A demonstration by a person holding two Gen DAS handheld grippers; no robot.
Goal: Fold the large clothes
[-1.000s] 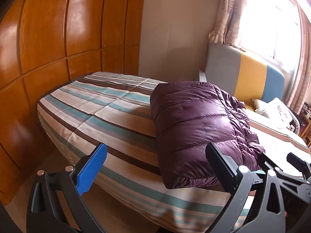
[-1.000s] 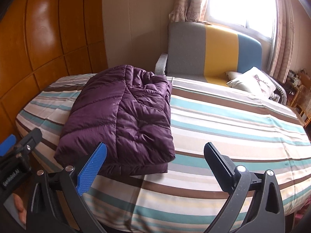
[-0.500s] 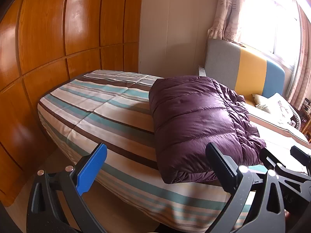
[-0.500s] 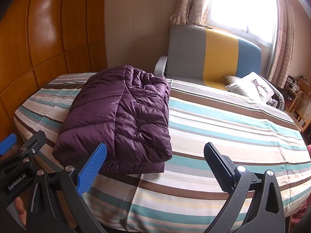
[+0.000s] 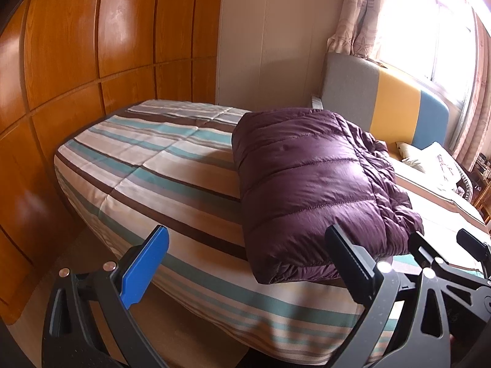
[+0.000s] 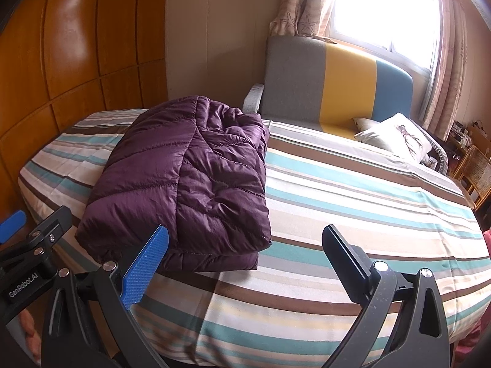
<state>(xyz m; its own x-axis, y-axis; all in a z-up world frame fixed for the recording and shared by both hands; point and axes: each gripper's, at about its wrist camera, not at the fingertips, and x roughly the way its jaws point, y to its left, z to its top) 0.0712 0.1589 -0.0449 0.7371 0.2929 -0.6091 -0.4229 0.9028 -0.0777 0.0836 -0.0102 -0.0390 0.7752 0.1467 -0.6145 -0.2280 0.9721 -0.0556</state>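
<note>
A purple quilted down jacket [image 5: 310, 184] [image 6: 187, 178] lies folded into a thick rectangle on the striped bed [image 5: 159, 165] [image 6: 353, 202], near its front edge. My left gripper [image 5: 245, 263] hangs open short of the bed's edge, to the left of the jacket, with nothing between its fingers. In front of the bed my right gripper [image 6: 242, 260] is open too, its blue finger [image 6: 147, 263] overlapping the jacket's near corner in the view, apart from it. The left gripper's body [image 6: 33, 245] shows at the right wrist view's left edge.
A wooden wardrobe wall [image 5: 92, 46] runs along the left. Behind the bed stands a grey, yellow and blue sofa [image 6: 331, 86] with a cushion [image 6: 396, 135]. A window with curtains [image 6: 377, 3] is at the back right. A rattan chair [image 6: 472, 171] stands far right.
Both grippers have drifted back and slightly up from the bed, so the jacket sits a little lower in the views. The jacket has not moved. Both stay open.
</note>
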